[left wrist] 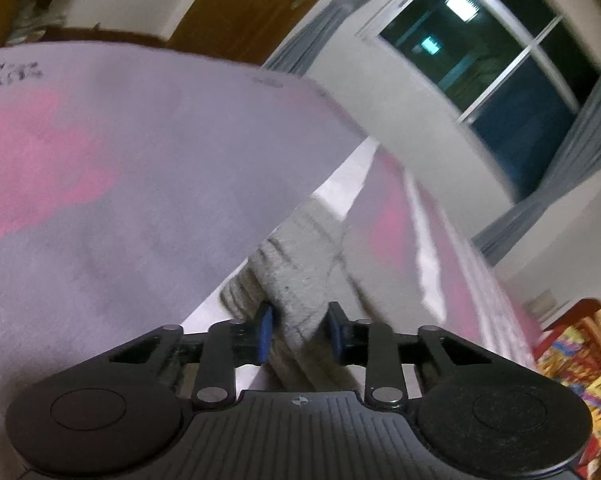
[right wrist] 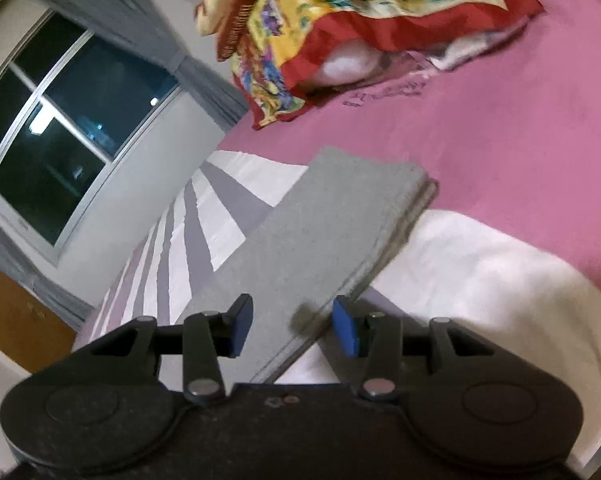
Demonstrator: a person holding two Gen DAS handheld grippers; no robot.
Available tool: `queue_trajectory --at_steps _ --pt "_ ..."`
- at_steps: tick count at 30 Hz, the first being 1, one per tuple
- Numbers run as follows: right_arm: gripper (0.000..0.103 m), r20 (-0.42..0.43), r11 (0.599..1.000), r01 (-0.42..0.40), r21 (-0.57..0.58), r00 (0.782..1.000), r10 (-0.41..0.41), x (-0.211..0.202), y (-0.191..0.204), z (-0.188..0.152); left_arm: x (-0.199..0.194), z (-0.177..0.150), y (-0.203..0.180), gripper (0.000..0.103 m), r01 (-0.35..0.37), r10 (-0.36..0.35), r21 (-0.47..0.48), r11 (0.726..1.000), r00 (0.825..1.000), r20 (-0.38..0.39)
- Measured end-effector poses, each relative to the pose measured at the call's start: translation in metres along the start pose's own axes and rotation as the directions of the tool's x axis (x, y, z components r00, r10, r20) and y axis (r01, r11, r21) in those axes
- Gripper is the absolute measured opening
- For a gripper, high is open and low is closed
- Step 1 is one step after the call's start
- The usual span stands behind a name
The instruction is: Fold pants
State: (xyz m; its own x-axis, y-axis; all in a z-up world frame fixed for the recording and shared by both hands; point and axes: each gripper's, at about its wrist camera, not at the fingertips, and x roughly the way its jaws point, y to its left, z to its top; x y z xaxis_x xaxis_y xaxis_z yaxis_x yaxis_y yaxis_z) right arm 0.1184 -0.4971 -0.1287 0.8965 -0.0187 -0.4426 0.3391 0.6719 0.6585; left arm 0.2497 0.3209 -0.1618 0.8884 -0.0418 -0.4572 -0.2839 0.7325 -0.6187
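Pants (right wrist: 332, 224): grey, lying on the bed as a long narrow strip, seemingly already folded lengthwise, with layered edges showing at the far end in the right wrist view.
Bed (right wrist: 520, 140): pink sheet with a white and grey striped cover; the pants are resting across the cover, their far end reaching the pink sheet.
Left gripper (left wrist: 298, 330): its jaws are closing tight on a bunched end of the grey pants (left wrist: 296, 276), ribbed fabric showing between the blue pads (left wrist: 265, 330), so I am reading this as a firm grip.
Right gripper (right wrist: 292, 326): its jaws are standing part open over the near end of the strip; the blue pads (right wrist: 346, 330) are sitting either side of the cloth without pressing on it, so nothing is being held there.
Done so far: the lengthwise fold is looking finished and fairly flat.
Left to do: I am judging that a crosswise fold is remaining, bringing one end over the other, then smoothing.
Nearby: a colourful red and yellow blanket (right wrist: 340, 24) is lying well apart at the head of the bed; a dark window (right wrist: 60, 128) is showing beyond.
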Motion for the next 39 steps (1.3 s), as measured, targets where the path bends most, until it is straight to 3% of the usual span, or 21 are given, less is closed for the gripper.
queue_trajectory --at_steps 2,4,5,6,7,10,11,13,14,16,19,22,24,27,29,31,32,34,35,37,39 --pt "0.045 -0.024 1.000 0.005 -0.023 1.000 -0.006 0.005 0.004 0.000 -0.009 0.006 -0.004 0.022 0.074 -0.074 0.008 0.997 0.995 0.073" --pt "0.045 -0.029 0.999 0.008 -0.045 1.000 -0.010 0.003 0.009 -0.004 -0.012 0.010 -0.014 0.022 0.084 -0.090 0.050 0.995 0.989 0.114" --pt "0.045 -0.033 0.999 0.008 -0.053 0.999 -0.009 0.004 0.011 -0.005 -0.006 0.010 -0.017 0.022 0.035 -0.043 0.082 0.996 0.994 0.097" --pt "0.045 -0.035 0.998 0.009 -0.055 0.999 -0.011 0.004 0.012 -0.005 0.009 0.008 -0.017 0.022 -0.073 0.071 0.121 0.990 0.997 0.024" --pt "0.045 -0.035 0.999 0.012 -0.050 0.999 -0.014 0.004 0.010 -0.007 0.027 0.004 -0.008 0.022 -0.144 0.154 0.127 0.981 0.986 -0.068" --pt "0.045 -0.038 0.999 0.030 -0.015 0.999 -0.030 0.004 0.004 -0.007 0.019 0.006 0.009 0.026 -0.074 0.074 0.004 0.997 0.995 -0.061" --pt "0.045 -0.032 1.000 0.028 -0.010 0.999 -0.029 0.002 0.003 -0.007 0.011 0.007 0.010 0.029 -0.056 0.055 -0.007 0.998 0.997 -0.051" --pt "0.045 -0.019 1.000 0.022 -0.022 1.000 -0.023 -0.002 0.004 -0.006 -0.014 0.009 0.005 0.059 -0.127 0.126 0.012 0.992 0.992 0.023" --pt "0.045 -0.014 0.999 0.013 -0.039 1.000 -0.013 -0.005 0.007 -0.004 -0.027 0.010 -0.001 0.062 -0.162 0.159 0.034 0.986 0.984 0.079" --pt "0.046 0.003 0.995 0.001 -0.096 1.000 0.000 -0.008 0.019 -0.003 -0.043 0.014 -0.024 0.065 -0.162 0.142 0.134 0.978 0.979 0.148" --pt "0.050 -0.034 0.977 -0.045 -0.210 0.999 0.039 0.010 0.062 -0.006 -0.020 0.014 -0.078 0.067 -0.093 0.070 0.337 0.937 0.994 0.078" --pt "0.051 -0.150 0.928 -0.145 -0.343 0.984 0.099 0.047 0.127 -0.028 0.020 -0.010 -0.141 0.068 0.022 -0.003 0.514 0.857 0.999 -0.038" --pt "0.051 -0.262 0.864 -0.226 -0.450 0.958 0.114 0.077 0.177 -0.056 0.046 -0.033 -0.173 0.069 0.093 -0.028 0.582 0.808 0.992 -0.119" --pt "0.052 -0.336 0.761 -0.289 -0.580 0.937 0.099 0.109 0.226 -0.093 0.088 -0.055 -0.207 0.069 0.133 -0.005 0.624 0.770 0.979 -0.202" --pt "0.053 -0.385 0.720 -0.296 -0.628 0.922 0.043 0.135 0.240 -0.111 0.120 -0.066 -0.202 0.075 0.098 0.105 0.631 0.770 0.955 -0.276" --pt "0.053 -0.397 0.682 -0.233 -0.693 0.913 -0.092 0.161 0.237 -0.125 0.133 -0.065 -0.195 0.076 0.109 0.102 0.606 0.788 0.947 -0.303" --pt "0.054 -0.395 0.663 -0.236 -0.710 0.913 -0.098 0.165 0.234 -0.127 0.131 -0.060 -0.198 0.077 0.111 0.110 0.599 0.793 0.941 -0.319" --pt "0.054 -0.399 0.635 -0.232 -0.737 0.908 -0.131 0.164 0.240 -0.124 0.118 -0.045 -0.202 0.077 0.104 0.079 0.591 0.800 0.958 -0.275" --pt "0.056 -0.379 0.623 -0.216 -0.751 0.915 -0.139 0.160 0.245 -0.122 0.116 -0.040 -0.205 0.077 0.113 0.046 0.595 0.796 0.969 -0.245" --pt "0.059 -0.357 0.638 -0.243 -0.731 0.932 -0.054 0.151 0.256 -0.115 0.121 -0.030 -0.201 0.077 0.084 0.048 0.592 0.802 0.978 -0.204" --pt "0.060 -0.389 0.668 -0.284 -0.688 0.921 -0.010 0.159 0.270 -0.116 0.134 -0.019 -0.191 0.080 0.031 0.099 0.568 0.823 0.976 -0.196"
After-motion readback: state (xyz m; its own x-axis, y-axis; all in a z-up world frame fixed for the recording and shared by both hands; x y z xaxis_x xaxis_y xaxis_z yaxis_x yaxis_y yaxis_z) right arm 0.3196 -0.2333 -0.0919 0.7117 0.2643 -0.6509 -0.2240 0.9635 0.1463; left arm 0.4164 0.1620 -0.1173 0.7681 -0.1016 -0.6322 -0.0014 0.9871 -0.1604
